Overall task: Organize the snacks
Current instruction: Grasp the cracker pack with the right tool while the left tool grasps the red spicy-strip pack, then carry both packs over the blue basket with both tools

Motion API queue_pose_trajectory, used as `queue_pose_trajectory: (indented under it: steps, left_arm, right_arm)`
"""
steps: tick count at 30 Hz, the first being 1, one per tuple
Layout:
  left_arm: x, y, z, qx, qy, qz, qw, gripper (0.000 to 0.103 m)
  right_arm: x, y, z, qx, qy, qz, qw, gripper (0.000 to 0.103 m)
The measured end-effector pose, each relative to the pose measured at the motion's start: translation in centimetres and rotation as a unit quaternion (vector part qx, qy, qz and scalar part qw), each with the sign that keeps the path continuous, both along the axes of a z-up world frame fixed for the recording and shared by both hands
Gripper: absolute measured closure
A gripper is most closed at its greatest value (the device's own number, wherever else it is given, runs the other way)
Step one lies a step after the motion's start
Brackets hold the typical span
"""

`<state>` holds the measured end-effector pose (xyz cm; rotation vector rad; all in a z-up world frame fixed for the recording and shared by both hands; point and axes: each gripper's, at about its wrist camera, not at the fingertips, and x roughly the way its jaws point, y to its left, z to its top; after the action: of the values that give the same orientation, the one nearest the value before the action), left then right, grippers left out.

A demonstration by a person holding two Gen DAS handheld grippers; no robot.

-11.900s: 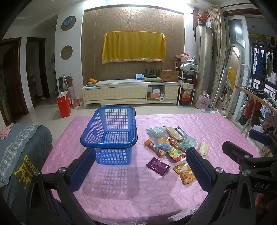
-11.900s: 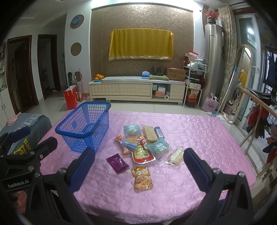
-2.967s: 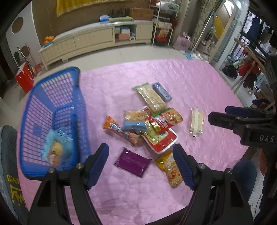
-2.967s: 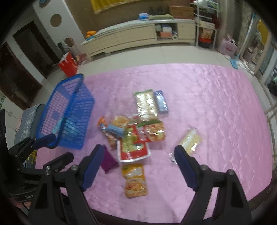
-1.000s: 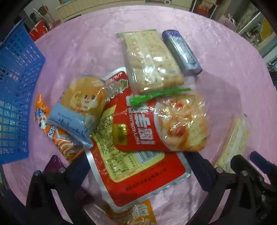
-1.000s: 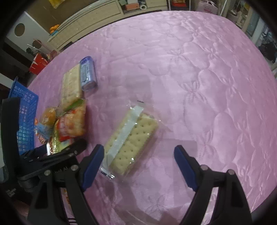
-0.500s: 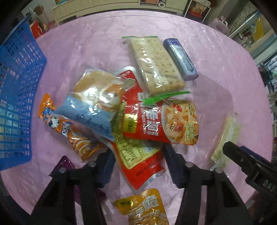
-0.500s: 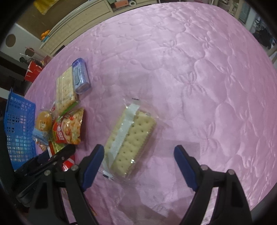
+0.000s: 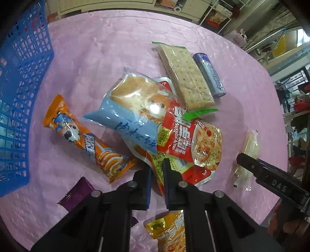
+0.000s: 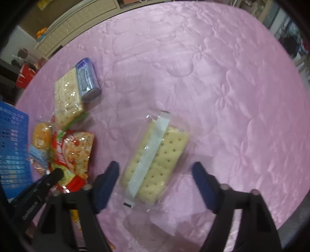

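Two claws at work: my left gripper (image 9: pixel 157 175) pinches the blue bread packet (image 9: pixel 133 114) beside the blue basket (image 9: pixel 21 81); my right gripper (image 10: pixel 155 175) gapes wide around the clear cracker pack (image 10: pixel 155 162), farther from it.

A home living room; a pink quilted tablecloth (image 10: pixel 213 58); a cream sideboard (image 9: pixel 120 4) behind.

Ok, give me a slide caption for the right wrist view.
Open right hand-held gripper straddling a cracker pack on the pink cloth.
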<state>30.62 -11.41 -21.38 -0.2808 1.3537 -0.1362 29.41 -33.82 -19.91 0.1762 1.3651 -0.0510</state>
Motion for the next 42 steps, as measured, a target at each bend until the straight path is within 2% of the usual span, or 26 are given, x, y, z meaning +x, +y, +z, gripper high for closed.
queue_pose_trajectory:
  steps: [2, 5, 8, 12, 19, 33, 42]
  left_arm:
    - [-0.3, 1.2, -0.1, -0.012, 0.001, 0.000, 0.9999, 0.096]
    - [-0.9, 2.6, -0.4, -0.028, 0.006, -0.003, 0.9996, 0.098]
    - [-2.8, 3.3, 0.8, -0.039, 0.010, -0.004, 0.9992, 0.099]
    - [-4.4, 4.5, 1.7, -0.050, 0.013, -0.003, 0.9986, 0.100]
    - [-6.1, 4.3, 3.0, -0.037, -0.001, -0.017, 0.9992, 0.102]
    - [-8.9, 4.6, 9.3, -0.010, -0.078, -0.041, 0.9961, 0.103]
    - [-10.5, 7.0, 14.2, 0.007, -0.132, -0.045, 0.9902, 0.103]
  right_arm:
    - [0.2, 0.5, 0.0, -0.003, 0.003, 0.005, 1.000, 0.042]
    - [0.4, 1.1, 0.0, -0.008, 0.001, 0.013, 1.000, 0.044]
    - [0.7, 3.1, 0.2, -0.014, -0.006, 0.022, 1.000, 0.047]
    - [-0.1, 4.5, 0.4, 0.003, -0.007, 0.035, 0.999, 0.049]
    - [-2.6, 7.8, 2.8, 0.015, -0.037, 0.077, 0.996, 0.049]
    - [-6.6, 8.9, 7.1, 0.045, -0.083, 0.110, 0.989, 0.049]
    - [-7.6, 12.4, 10.7, 0.054, -0.126, 0.139, 0.981, 0.049]
